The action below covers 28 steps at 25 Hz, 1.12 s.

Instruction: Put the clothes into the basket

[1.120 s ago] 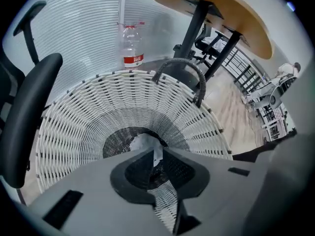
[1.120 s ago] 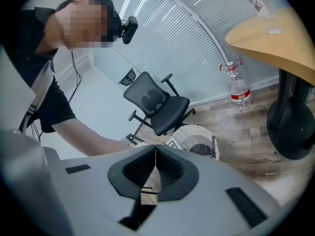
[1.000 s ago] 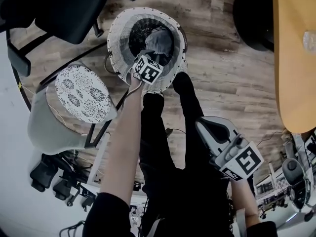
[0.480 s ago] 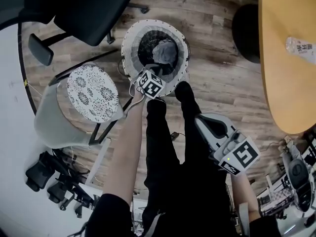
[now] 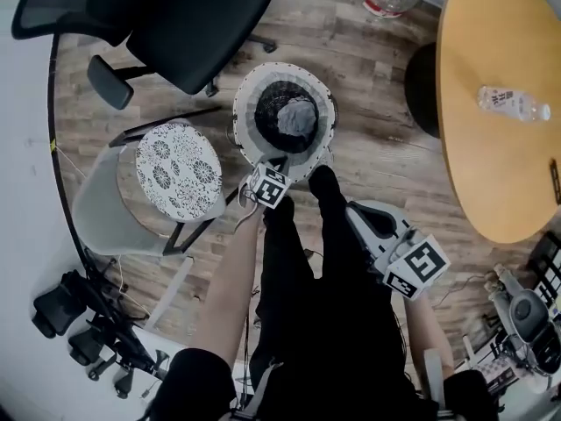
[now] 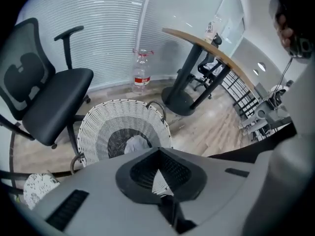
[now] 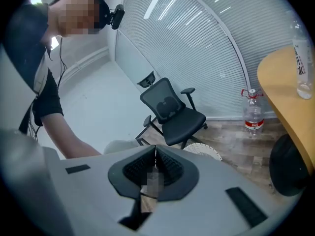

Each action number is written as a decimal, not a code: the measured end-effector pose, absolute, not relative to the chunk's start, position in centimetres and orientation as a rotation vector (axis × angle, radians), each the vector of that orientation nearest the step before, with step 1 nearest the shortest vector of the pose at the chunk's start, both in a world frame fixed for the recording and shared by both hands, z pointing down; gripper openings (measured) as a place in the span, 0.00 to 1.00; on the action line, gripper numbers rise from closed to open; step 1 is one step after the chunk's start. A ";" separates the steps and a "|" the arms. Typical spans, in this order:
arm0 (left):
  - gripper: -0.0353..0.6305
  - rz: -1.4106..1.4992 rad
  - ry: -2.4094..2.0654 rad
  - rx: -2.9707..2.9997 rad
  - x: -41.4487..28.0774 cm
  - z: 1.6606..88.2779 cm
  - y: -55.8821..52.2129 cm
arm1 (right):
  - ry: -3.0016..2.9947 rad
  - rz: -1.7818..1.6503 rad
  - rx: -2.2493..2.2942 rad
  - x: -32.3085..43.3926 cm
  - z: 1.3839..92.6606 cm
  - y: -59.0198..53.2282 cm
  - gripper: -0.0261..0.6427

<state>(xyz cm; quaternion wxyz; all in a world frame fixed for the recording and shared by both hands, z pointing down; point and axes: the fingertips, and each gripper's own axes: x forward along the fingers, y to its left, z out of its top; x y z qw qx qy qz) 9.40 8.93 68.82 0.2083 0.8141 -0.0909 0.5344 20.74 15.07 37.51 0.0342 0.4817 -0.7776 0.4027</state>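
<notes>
While clothes (image 5: 296, 119) lie in the basket (image 5: 248, 103), my left gripper (image 6: 158, 150) near its rim has just closed empty; my right gripper (image 7: 155, 150) is pressed together.

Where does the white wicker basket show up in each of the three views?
Head view: the basket is in the upper middle, standing on the wooden floor.
Left gripper view: the basket is left of centre, in the lower half.
Right gripper view: only a white sliver of the basket shows, just right of centre.
Shared landmark: the black office chair stands close by the basket in all three.
</notes>
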 end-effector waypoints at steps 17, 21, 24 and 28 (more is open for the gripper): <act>0.07 1.011 -0.499 2.418 4.5 49.0 8.9 | -2.504 0.991 1.427 15.4 30.5 11.4 0.06; 0.07 0.888 -0.580 2.472 2.5 43.7 9.1 | -2.534 0.954 1.380 12.9 29.2 10.9 0.06; 0.07 0.780 -0.645 2.495 1.3 40.0 9.0 | -2.565 0.906 1.328 11.0 27.9 10.1 0.06; 0.07 0.659 -0.709 2.533 -0.2 35.6 9.2 | -2.637 0.851 1.235 8.3 26.0 9.2 0.06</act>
